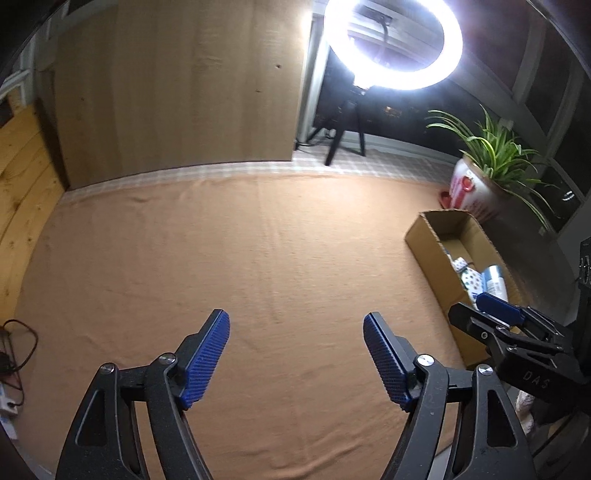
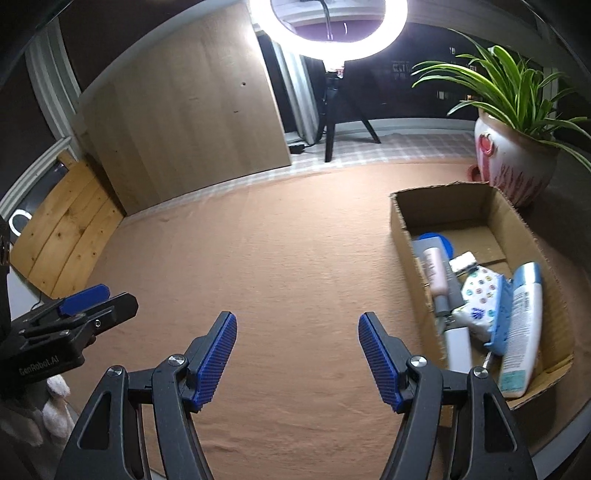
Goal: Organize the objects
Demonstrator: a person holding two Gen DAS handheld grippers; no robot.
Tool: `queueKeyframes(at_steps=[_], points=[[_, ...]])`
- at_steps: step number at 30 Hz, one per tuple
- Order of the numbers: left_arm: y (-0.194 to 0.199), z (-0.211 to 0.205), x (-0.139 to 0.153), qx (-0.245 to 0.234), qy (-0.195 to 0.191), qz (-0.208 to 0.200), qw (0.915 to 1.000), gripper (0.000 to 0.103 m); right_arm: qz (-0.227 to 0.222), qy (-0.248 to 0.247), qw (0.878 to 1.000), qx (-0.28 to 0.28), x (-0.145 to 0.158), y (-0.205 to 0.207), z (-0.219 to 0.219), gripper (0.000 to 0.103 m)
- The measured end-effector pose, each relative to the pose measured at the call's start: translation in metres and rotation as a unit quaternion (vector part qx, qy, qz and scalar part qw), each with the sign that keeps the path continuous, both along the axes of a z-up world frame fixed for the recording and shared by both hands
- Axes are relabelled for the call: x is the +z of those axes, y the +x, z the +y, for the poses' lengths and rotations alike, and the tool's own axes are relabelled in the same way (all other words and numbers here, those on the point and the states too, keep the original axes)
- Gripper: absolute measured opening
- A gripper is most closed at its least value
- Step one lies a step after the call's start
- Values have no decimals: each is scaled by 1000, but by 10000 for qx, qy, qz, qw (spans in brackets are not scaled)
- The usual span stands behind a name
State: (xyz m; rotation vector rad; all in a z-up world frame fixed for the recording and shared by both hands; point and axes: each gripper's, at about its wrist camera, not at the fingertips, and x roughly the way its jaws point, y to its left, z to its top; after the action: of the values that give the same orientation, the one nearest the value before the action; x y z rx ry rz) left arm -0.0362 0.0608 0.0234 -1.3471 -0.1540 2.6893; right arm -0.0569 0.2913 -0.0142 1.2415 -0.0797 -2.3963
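A cardboard box (image 2: 443, 203) sits on the orange cloth at the right, also seen as the cardboard box (image 1: 430, 236) in the left wrist view. Inside lie a white-and-blue bottle (image 2: 521, 328), a pink tube (image 2: 436, 273), a patterned pouch (image 2: 476, 299), a blue lid (image 2: 439, 240) and a grey-white tube (image 2: 456, 343). My left gripper (image 1: 297, 354) hovers open over bare cloth, nothing between its blue pads. My right gripper (image 2: 297, 354) is open too, left of the box, holding nothing. The other gripper shows at each view's edge: the right gripper (image 1: 495, 314), the left gripper (image 2: 92, 299).
A potted spider plant (image 2: 517, 155) stands behind the box. A ring light on a tripod (image 2: 332, 33) glares at the back, beside a tall wooden panel (image 2: 192, 110). Pine boards (image 2: 62, 236) lean at the left. Cables (image 1: 14, 350) lie at the left edge. A fluffy white thing (image 2: 55, 406) sits low left.
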Motion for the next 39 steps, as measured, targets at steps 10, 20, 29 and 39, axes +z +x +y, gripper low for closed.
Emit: queueKeyframes(at_steps=[10, 20, 29, 39], points=[[21, -22, -3, 64, -114, -55, 9999, 83, -162, 96, 9996, 214, -1, 15, -28, 66], [35, -37, -12, 250, -105, -173, 9995, 89, -105, 109, 9994, 295, 2, 27, -44, 67], [36, -49, -13, 393, -124, -197, 9990, 89, -126, 139, 9993, 320, 1, 31, -53, 67], [32, -54, -15, 453, -133, -221, 9986, 92, -90, 220, 9991, 346, 1, 30, -57, 67]])
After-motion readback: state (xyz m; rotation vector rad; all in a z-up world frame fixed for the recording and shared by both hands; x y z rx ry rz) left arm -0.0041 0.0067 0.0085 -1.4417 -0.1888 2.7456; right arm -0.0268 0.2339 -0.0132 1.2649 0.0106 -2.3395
